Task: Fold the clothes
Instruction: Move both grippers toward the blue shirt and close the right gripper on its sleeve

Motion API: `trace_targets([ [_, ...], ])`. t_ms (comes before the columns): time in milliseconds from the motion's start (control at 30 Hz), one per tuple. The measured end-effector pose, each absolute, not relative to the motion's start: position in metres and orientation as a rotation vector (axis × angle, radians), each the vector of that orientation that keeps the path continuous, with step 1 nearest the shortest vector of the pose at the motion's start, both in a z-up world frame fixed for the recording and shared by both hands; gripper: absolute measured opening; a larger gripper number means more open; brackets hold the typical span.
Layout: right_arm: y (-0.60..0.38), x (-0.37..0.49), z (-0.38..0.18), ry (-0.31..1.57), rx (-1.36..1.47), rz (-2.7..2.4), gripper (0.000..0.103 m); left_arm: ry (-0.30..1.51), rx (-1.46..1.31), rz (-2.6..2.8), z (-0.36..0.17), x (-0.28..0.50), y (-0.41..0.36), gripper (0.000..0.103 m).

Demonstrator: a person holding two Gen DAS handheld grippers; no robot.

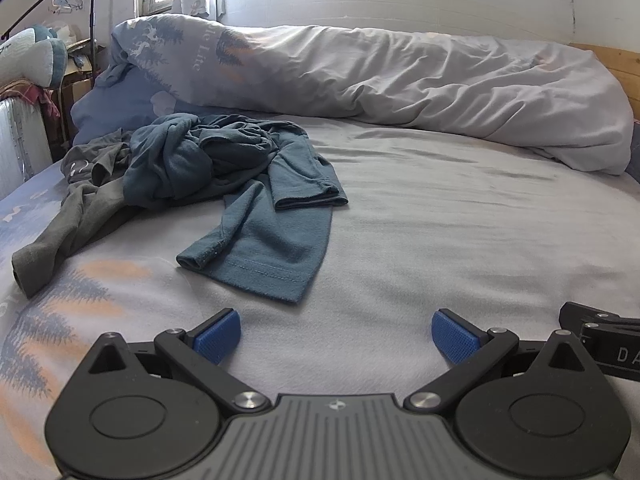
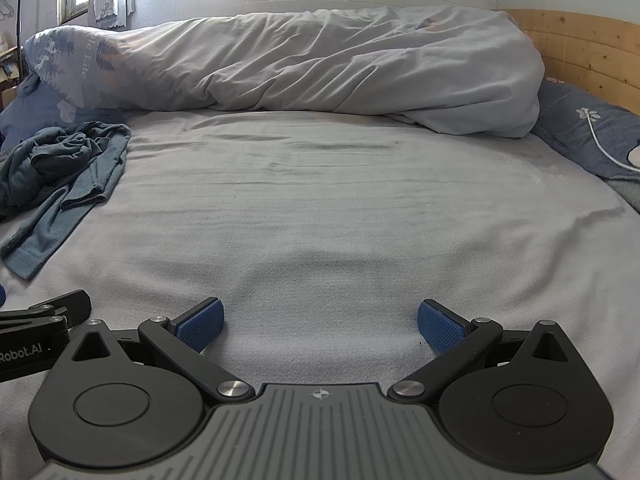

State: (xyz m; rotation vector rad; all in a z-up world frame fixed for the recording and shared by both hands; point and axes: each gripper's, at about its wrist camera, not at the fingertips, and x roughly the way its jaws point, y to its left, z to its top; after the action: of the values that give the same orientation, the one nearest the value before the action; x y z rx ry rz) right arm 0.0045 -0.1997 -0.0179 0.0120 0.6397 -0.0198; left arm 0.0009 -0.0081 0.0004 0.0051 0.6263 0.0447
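You are holding your left gripper (image 1: pixel 336 336) low over the bed with its blue textured pads (image 1: pixel 218 336) spread wide and nothing between them, and your right gripper (image 2: pixel 320 326) is sitting just beside it in the same way, wide apart and empty, likely because neither has yet reached for cloth. Both tools are pointing across the pale grey bedsheet (image 2: pixel 340 220), whose broad bare middle is probably being kept free as the folding surface. Ahead and to the left of your left gripper, the crumpled teal long-sleeved top (image 1: pixel 240 184) is lying in a heap with one sleeve and a hemmed edge trailing toward you, the nearest part to grasp. Partly under it, further left, a rumpled olive-grey garment (image 1: pixel 68 216) is lying. From the right wrist view the teal top is well off to the left. Beyond, the bunched pale grey duvet (image 1: pixel 420 84) is lying along the far side of the bed, against the white wall, apparently pushed back to clear room.
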Motion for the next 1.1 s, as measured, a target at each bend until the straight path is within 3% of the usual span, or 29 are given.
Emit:
trace_targets([
  [633, -0.198, 0.005, -0.015, 0.642, 0.012, -0.019, 0.103, 0.464, 0.068, -0.228, 0.047, -0.027, -0.023, 0.103],
  [767, -0.195, 0.004, -0.011, 0.643, 0.027, -0.027, 0.103, 0.439, 0.013, -0.228, 0.059, -0.032, -0.009, 0.098],
  [1100, -0.155, 0.001, -0.001, 0.618, 0.076, 0.136, 0.103, 0.439, -0.071, -0.186, 0.074, -0.035, 0.047, 0.097],
])
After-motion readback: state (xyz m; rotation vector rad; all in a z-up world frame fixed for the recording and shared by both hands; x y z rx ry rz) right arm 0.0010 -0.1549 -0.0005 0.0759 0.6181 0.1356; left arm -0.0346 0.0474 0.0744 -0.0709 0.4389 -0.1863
